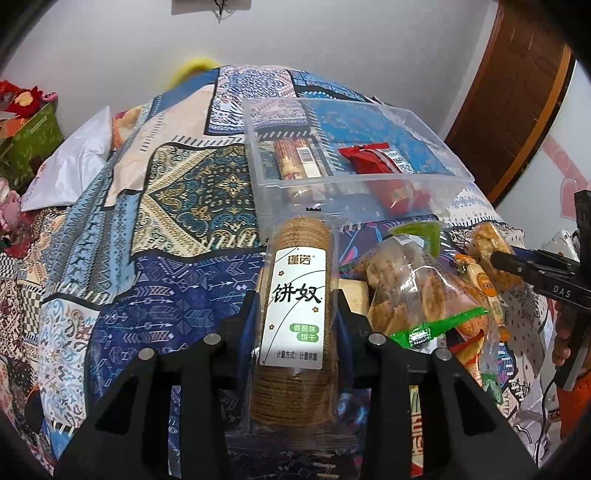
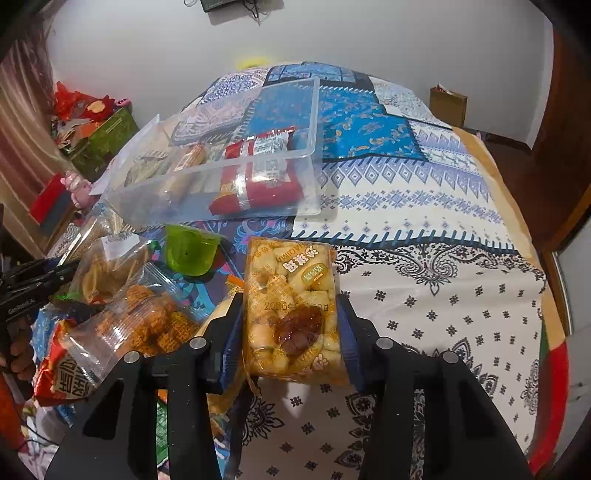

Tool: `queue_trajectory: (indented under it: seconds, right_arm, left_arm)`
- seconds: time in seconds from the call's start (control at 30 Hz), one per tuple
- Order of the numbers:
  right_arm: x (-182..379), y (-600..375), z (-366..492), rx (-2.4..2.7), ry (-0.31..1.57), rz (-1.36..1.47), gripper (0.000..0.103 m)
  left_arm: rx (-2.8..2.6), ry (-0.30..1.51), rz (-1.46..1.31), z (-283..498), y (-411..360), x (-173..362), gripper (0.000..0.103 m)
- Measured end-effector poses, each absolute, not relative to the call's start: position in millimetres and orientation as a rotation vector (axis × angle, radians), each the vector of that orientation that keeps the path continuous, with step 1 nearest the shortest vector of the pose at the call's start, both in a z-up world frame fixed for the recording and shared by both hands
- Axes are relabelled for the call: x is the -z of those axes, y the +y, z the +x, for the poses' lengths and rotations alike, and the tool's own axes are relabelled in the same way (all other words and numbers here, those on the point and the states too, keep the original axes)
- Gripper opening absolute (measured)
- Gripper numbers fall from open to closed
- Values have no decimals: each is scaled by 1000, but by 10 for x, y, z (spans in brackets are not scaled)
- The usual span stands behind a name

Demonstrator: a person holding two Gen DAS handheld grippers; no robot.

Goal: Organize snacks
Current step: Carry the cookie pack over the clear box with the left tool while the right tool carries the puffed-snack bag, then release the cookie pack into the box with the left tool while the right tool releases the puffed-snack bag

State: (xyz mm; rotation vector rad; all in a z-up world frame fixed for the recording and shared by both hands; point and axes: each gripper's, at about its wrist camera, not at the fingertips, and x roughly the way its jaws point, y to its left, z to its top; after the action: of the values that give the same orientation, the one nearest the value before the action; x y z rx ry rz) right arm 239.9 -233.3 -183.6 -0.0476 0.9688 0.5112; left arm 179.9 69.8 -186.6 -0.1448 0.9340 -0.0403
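Left gripper [image 1: 295,325] jaws clamp the biscuit sleeve [image 1: 295,317] lengthwise, right gripper [image 2: 290,332] jaws pinch the puffed-snack pack [image 2: 291,306], both positioned near the snack pile for transfer into the clear bin [image 1: 369,184] on the bed.

Bedspread [image 1: 177,206]: patchwork of blue, teal, cream and navy panels, paisley, arrow and diamond prints; right part [image 2: 443,295] white with small black flowers. Bin [image 1: 354,184]: clear plastic. Inside it, a red packet [image 1: 373,158] with a white label. Biscuit roll [image 1: 295,314]: brown biscuits, white label, black characters, green patch. Cup [image 2: 190,251]: bright green. Snack bar [image 2: 291,310]: pale yellow puffs, dark brown centre, clear wrapper. Grippers [image 1: 295,332] [image 2: 291,325]: black, blue pads. Wall [image 2: 332,33]: white.
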Motion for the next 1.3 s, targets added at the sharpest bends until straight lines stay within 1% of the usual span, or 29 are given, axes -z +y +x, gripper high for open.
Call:
queue_trajectory:
  seconds: [0.37, 0.7, 0.9, 1.3]
  right_arm:
    - [1352, -2245, 2408, -539, 841, -18, 43]
    - [1136, -1874, 2586, -590, 769, -17, 43]
    - [1107, -1635, 2795, -615, 773, -18, 43]
    - [1277, -1155, 3175, -620, 818, -102, 43]
  left_arm:
    - [16, 832, -162, 1680, 779, 1460, 38]
    - [32, 752, -165, 1971, 737, 1117, 38]
    - [35, 746, -165, 2262, 672, 1090, 38]
    - [30, 805, -193, 2963, 596, 1335, 38]
